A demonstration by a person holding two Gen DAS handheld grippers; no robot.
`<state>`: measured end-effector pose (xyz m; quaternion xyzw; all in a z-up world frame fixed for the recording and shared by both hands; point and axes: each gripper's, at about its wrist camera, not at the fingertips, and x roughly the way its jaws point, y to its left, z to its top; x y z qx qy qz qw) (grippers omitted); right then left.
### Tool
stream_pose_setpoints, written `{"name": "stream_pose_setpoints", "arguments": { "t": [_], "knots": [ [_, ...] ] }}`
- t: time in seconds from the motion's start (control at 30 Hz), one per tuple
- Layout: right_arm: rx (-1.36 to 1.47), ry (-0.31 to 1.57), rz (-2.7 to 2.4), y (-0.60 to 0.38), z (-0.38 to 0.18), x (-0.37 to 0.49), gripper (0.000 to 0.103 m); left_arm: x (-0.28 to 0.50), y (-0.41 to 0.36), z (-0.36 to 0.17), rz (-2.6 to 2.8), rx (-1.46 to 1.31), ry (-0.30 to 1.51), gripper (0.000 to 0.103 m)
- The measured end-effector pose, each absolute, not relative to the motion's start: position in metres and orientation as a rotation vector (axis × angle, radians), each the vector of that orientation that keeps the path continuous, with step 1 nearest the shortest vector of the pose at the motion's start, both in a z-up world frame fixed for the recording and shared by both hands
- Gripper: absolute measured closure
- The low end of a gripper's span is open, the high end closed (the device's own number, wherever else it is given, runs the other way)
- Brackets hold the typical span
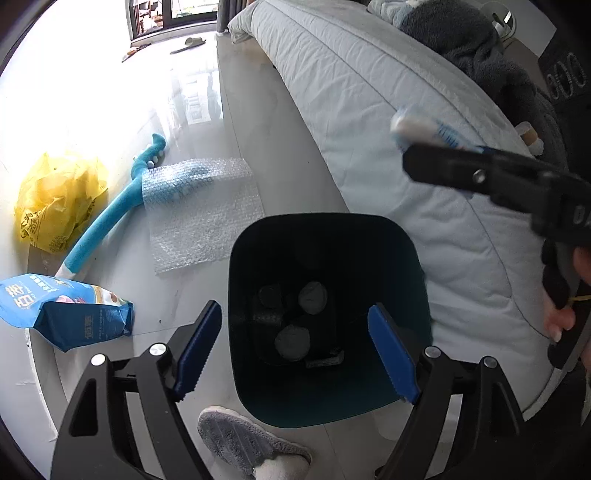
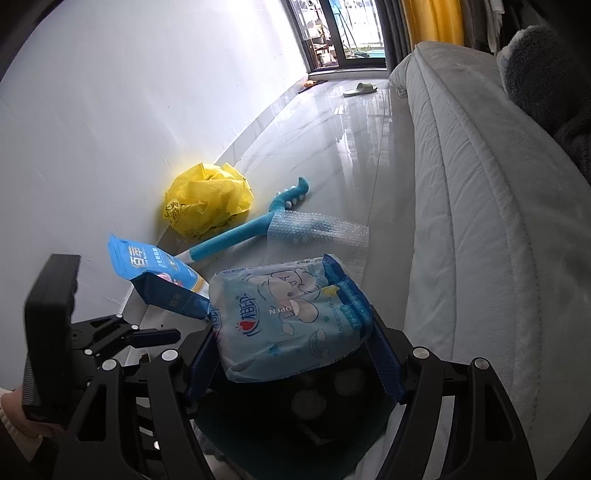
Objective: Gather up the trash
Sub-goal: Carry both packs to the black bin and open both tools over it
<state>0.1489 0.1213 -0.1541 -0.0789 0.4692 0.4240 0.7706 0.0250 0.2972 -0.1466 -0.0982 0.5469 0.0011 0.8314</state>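
Your left gripper (image 1: 295,350) hangs over the dark bin (image 1: 328,317), pointing steeply down, its blue pads (image 1: 197,347) spread wide with nothing between them. The bin stands on the pale tiled floor (image 1: 207,110) just beside the white mattress (image 1: 388,110); several grey crumpled wads (image 1: 313,297) lie at its bottom. Your right gripper (image 2: 295,332) is clamped on a light-blue wet-wipe pack (image 2: 291,317), one pad on each side, and holds it above the bin's mouth (image 2: 314,406). From the left wrist camera that same gripper (image 1: 406,144) comes in from the upper right, the pack's end (image 1: 417,127) blurred at its tip. Trash still on the floor: a blue snack bag (image 1: 62,314) near the wall, a crumpled yellow plastic bag (image 1: 59,199) further along, a sheet of bubble wrap (image 1: 203,214) lying over part of a blue long-handled brush (image 1: 107,218). Your grey slipper (image 1: 251,443) sits at the bin's near edge. A dark fleece blanket (image 1: 472,48) is heaped on the mattress. A green slipper (image 2: 360,88) lies far off by the glass door (image 2: 347,29).
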Motion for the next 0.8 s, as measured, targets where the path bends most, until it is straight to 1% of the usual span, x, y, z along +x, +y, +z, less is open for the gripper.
{"name": "stream_pose_setpoints", "arguments": {
  "t": [0.43, 0.8],
  "knots": [
    [-0.311, 1.114, 0.894, 0.154, -0.203, 0.14, 0.03, 0.01, 0.318, -0.092, 0.006, -0.231, 0.921, 0.02],
    [-0.405, 1.182, 0.883, 0.165, -0.227, 0.132, 0.028, 0.008, 0.328, -0.057, 0.049, -0.223, 0.766, 0.026]
  ]
}}
